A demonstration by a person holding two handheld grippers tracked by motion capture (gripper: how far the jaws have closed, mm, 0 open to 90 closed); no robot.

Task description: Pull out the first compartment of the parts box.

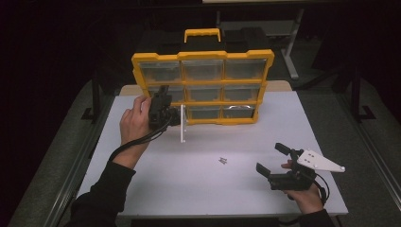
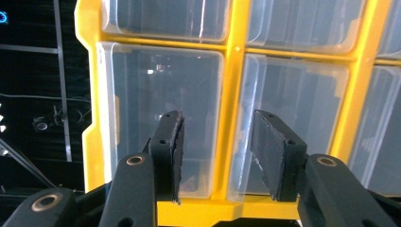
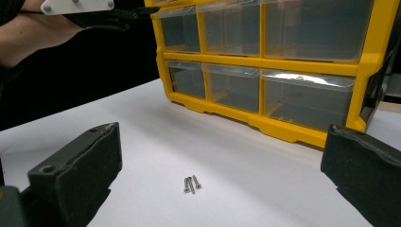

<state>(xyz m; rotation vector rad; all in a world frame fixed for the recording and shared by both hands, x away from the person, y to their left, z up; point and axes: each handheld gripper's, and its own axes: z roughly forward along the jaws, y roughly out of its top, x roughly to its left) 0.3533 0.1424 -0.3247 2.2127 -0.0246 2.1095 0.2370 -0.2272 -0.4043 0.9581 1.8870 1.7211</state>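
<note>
The left gripper [image 2: 215, 156], jaws narrowed but apparently gripping nothing, faces the yellow-framed organiser of clear plastic drawers [image 2: 234, 85]. The right gripper [image 3: 217, 184] gapes wide, near three small metal screws [image 3: 190, 184].

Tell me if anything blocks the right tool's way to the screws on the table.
Nothing visible does. The screws lie on bare white table between and ahead of the right tool, whose jaws stand wide open. The yellow drawer cabinet stands behind them.

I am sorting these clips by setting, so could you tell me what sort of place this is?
Probably a lab or workshop bench set up for recording: a plain white table in a dark room, a yellow parts organiser with clear drawers, and a few loose screws on the tabletop.
</note>
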